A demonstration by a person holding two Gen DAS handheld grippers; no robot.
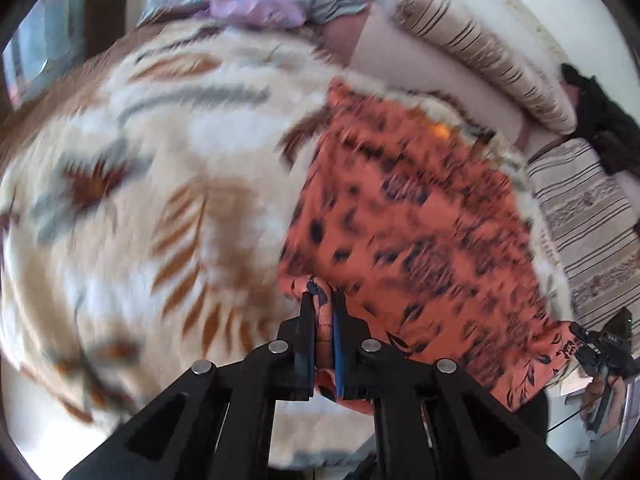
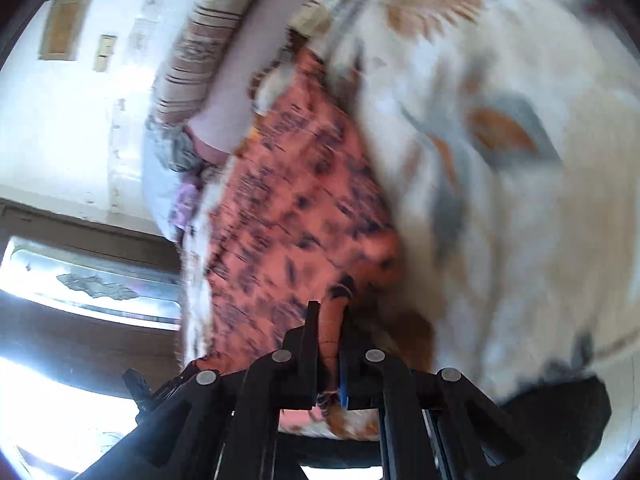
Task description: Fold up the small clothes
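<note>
Left gripper (image 1: 323, 296): jaws pinched nearly together on a bunched corner of the orange patterned garment (image 1: 408, 216), cloth showing between the two fingers.
Right gripper (image 2: 329, 307): likewise clamped tight on another bunched bit of the same garment's near edge; from the left wrist view it shows at the lower right (image 1: 580, 340), so the two grips sit well apart along that edge.
Garment: orange with dark leaf-like marks, lying spread out from the grippers away across the fleece blanket (image 1: 152, 184); its far end reaches toward the blanket's far edge.
Progress: looks early to me. The near edge is gripped at two points, but the cloth is mostly flat in a single layer and I see no fold laid down yet; carrying the near edge over to the far one is what remains, then any further folds.
Blanket: cream with brown and grey leaves, soft and plush, so the garment may drag on it.
Further off: a striped bolster (image 1: 480, 52) beyond the garment's far end, a striped cover (image 1: 584, 216) beside it, something dark (image 1: 600, 120) lying there.
Farthest: a pale blue and lilac bundle (image 1: 256, 4) at the blanket's far side, well clear of the fold.
Obstacles: nothing lies on the garment itself; both views are blurred, so fine creases are hard to make out.
</note>
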